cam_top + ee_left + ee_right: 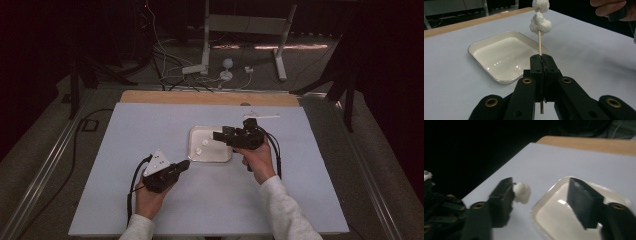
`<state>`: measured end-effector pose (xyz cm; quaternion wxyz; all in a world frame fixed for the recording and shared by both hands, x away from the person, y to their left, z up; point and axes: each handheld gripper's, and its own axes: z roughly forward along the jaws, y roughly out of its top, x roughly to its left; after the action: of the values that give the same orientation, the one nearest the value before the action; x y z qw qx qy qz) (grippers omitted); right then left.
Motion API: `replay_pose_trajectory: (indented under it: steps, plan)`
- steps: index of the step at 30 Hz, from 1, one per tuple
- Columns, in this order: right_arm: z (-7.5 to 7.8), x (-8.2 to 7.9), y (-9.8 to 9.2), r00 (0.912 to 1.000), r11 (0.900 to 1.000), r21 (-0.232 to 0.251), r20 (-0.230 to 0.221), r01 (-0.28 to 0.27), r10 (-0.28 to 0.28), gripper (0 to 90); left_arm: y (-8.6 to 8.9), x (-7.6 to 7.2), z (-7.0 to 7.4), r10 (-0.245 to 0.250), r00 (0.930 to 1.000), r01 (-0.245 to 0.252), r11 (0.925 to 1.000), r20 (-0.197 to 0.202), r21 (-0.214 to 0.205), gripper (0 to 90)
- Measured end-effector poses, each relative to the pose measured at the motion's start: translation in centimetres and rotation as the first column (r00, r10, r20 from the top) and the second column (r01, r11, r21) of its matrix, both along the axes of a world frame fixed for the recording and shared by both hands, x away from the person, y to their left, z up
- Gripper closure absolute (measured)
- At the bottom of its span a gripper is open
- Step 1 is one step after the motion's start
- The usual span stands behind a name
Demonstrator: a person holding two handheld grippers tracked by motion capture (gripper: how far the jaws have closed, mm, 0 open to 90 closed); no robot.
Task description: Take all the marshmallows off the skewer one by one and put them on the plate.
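2 white marshmallows (540, 21) sit threaded on a thin wooden skewer (539, 42), and I have my left gripper (542, 65) clenched tight on that stick near its lower end, jaws pressed flat together so it stands nearly upright and cannot twist. From the left gripper view the skewer tip leans out over the near edge of the tray (481, 42), which I judge keeps anything that slips off falling into the dish and not onto the table (584, 50). My right gripper (540, 195) hangs over the tray with its jaws apart, gripping nothing; 1 marshmallow (522, 192) shows just past the tip of one jaw, and I cannot tell whether that pad touches it. I read this as lining up to pinch a piece and pull it along or off the stick while the other hand braces it. Marshmallows look soft, lumpy and matte, likely to squash under pressure; the skewer is slim, pale and rigid. Tray is shallow, squarish with rounded corners, glossy cream enamel with a thin metal-looking rim (191, 131), resting on a smooth pale sheet.
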<state>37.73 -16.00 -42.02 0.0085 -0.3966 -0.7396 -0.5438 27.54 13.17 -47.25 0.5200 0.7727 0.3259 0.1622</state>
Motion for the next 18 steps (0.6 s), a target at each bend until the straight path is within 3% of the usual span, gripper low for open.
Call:
replay_pose_trajectory:
  steps: [3, 5, 11, 16, 18]
  plan:
    - [-0.13, -0.05, 0.29, 0.9996, 0.9997, 0.014, -0.019, -0.022, 0.022, 51.2, -0.13, 0.0, -0.04, -0.005, 1.0, 0.005, 1.0, 0.003, -0.003, 89.8]
    - [-0.36, 0.05, 0.68, 0.9968, 0.9988, 0.036, -0.071, -0.033, 0.035, 60.1, -0.26, -0.05, -0.05, -0.013, 0.9999, 0.013, 0.9999, 0.007, -0.005, 89.7]
    - [-0.8, 0.27, 0.97, 0.9886, 0.9961, 0.081, -0.143, -0.034, 0.045, 71.7, -0.39, -0.07, -0.14, -0.019, 0.9998, 0.019, 0.9998, 0.011, 0.003, 89.8]
    - [-0.49, 0.11, 0.84, 0.9914, 0.9983, 0.055, -0.129, -0.017, 0.024, 77.6, -0.42, -0.1, -0.11, -0.024, 0.9995, 0.024, 0.9997, 0.021, 0.008, 90.0]
    - [-0.15, -0.12, 0.77, 0.9949, 0.9993, 0.037, -0.101, 0.006, -0.002, 79.4, -0.47, -0.11, -0.08, -0.025, 0.9994, 0.025, 0.9997, 0.023, 0.009, 90.0]
